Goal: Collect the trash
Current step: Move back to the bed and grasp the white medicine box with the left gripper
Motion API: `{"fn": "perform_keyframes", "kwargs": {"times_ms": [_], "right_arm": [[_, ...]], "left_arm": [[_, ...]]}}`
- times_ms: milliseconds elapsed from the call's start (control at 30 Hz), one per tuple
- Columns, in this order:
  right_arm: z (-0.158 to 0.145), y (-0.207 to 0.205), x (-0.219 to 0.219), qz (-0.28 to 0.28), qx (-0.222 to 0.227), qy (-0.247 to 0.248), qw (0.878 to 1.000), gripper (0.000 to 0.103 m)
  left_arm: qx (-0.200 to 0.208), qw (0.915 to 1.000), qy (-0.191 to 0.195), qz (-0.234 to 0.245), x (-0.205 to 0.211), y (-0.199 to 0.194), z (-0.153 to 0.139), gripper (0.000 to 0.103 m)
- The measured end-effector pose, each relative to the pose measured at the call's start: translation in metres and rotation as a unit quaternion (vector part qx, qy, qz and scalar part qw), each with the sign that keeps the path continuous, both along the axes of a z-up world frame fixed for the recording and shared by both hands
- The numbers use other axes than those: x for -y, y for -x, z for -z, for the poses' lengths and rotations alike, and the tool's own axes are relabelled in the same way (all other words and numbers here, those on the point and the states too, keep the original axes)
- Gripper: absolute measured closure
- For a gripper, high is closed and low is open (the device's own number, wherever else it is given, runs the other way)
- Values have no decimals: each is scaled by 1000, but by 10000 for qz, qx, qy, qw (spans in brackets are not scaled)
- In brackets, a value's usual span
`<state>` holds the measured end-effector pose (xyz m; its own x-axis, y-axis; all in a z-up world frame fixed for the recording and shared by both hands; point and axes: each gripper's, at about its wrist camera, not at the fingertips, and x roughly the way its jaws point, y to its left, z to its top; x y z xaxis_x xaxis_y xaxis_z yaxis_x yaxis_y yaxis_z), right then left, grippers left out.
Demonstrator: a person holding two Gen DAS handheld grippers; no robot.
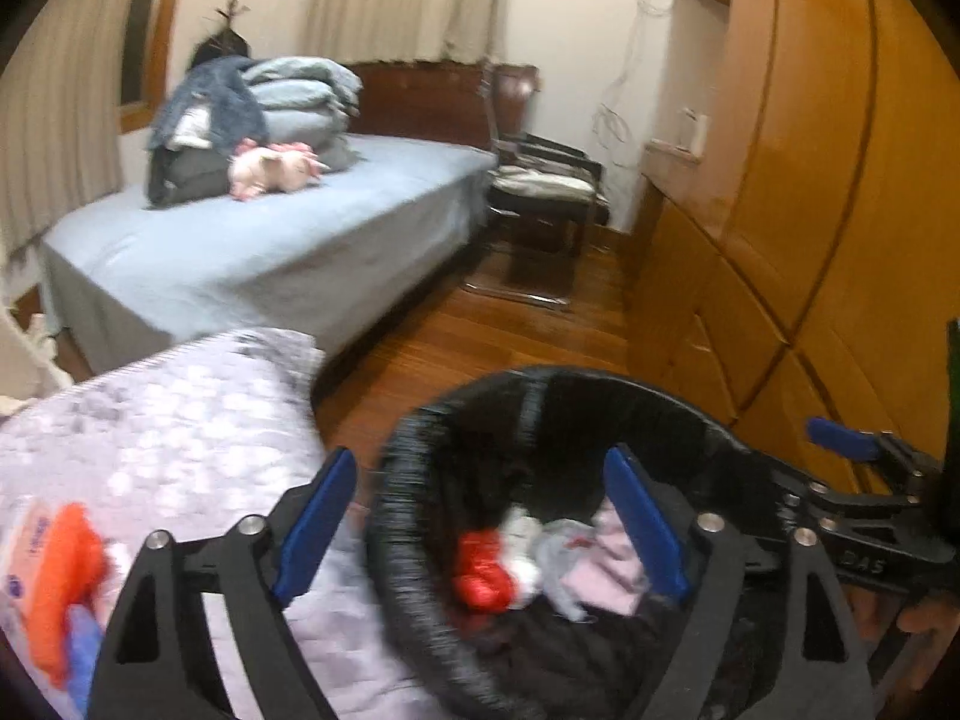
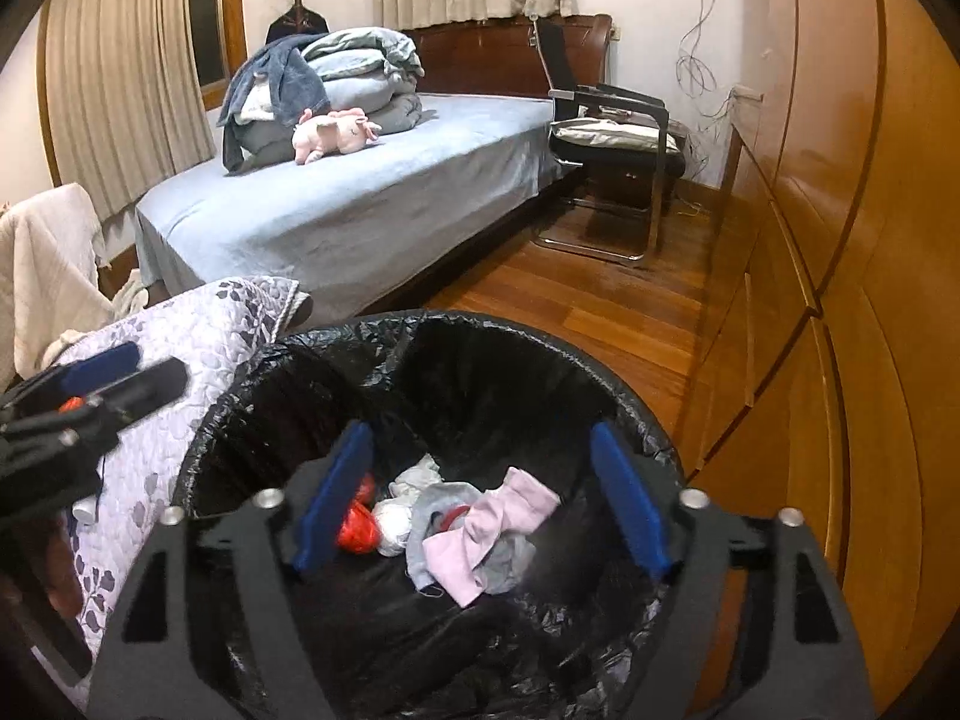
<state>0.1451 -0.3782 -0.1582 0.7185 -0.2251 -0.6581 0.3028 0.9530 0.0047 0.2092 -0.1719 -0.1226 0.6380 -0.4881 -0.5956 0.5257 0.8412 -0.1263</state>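
Both grippers, left gripper (image 1: 480, 516) and right gripper (image 2: 480, 504), hang spread wide and empty above one black-lined bin (image 2: 252, 372). Inside lie one red wrapper (image 2: 359, 531), one white wad (image 2: 393, 525), and pink cloth (image 2: 492, 531). One quilt (image 2: 198, 354) sits beside the bin.

A pink plush toy (image 2: 336, 135) is lying on the blue-sheeted bed (image 2: 360, 204), just beside a stack of folded bedding (image 2: 360, 69). A black chair (image 2: 618, 144) is standing on the wooden floor (image 2: 600, 312) between the bed and the wooden wardrobe (image 2: 840, 180).
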Motion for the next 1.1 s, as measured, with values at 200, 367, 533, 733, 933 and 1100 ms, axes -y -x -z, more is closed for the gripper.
{"fn": "perform_keyframes", "kwargs": {"times_ms": [200,367,533,733,933,1100], "right_arm": [[-12,-6,-27,-186,251,-14,9995,7],[-24,-21,-68,-600,462,8,9971,5],[-29,-41,-109,-989,526,-59,9937,5],[-27,-64,-163,-1456,529,-43,9879,5],[-17,-86,-214,-1842,518,-61,9815,5],[-5,-102,-243,-2048,441,-163,9777,5]], "left_arm": [[402,9959,-129,-802,-65,3,-17,6],[497,9881,-199,-1439,-120,7,-24,6],[571,9772,-344,-2014,-175,12,-22,6],[502,9638,-556,-2560,-231,5,-11,6],[286,9524,-658,-2963,-276,-8,13,7],[104,9515,-670,-3002,-297,-20,34,10]]}}
